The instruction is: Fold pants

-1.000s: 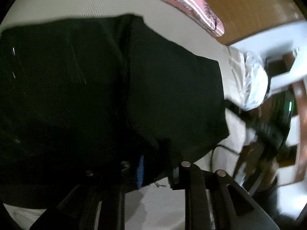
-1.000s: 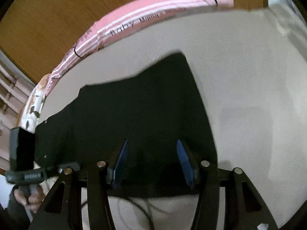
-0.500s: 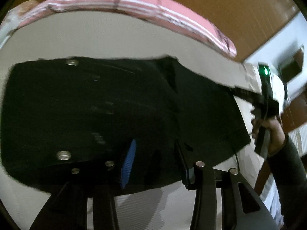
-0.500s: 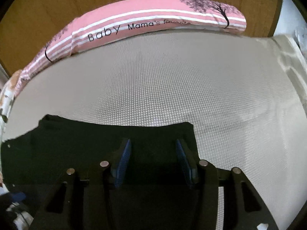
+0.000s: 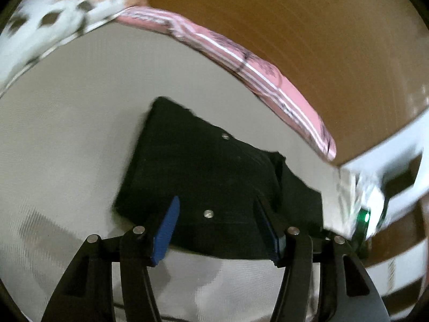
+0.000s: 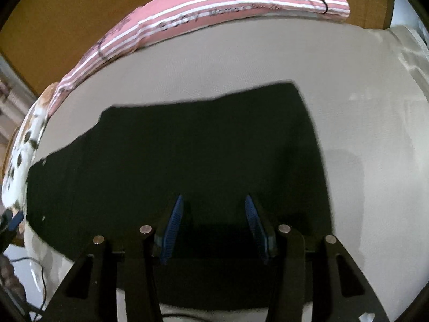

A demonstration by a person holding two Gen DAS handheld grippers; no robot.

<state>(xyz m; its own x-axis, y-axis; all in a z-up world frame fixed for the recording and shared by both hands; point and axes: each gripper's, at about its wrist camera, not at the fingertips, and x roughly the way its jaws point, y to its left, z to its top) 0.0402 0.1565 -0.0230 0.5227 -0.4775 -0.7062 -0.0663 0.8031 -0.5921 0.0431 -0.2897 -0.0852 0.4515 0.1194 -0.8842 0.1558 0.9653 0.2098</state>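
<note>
My left tool (image 5: 214,230) hangs with its blue-padded fingers (image 5: 165,230) spread wide, nothing between them; beneath and just ahead lie the black fabric pants (image 5: 209,177), folded into a compact dark block on the pale grey woven bed surface (image 5: 69,123); two small metal studs show on the cloth. My right tool (image 6: 213,225) is likewise spread apart — its blue pads (image 6: 173,222) hover over the near edge of the black pants (image 6: 187,155), pinching nothing; whether they touch the cloth I cannot tell. Along the far edge of the bed runs a pink striped pillow with dark lettering (image 6: 214,10); beside it — a white cushion with brown and dark spots (image 5: 53,18); behind both stands a brown wooden headboard (image 5: 308,26).
</note>
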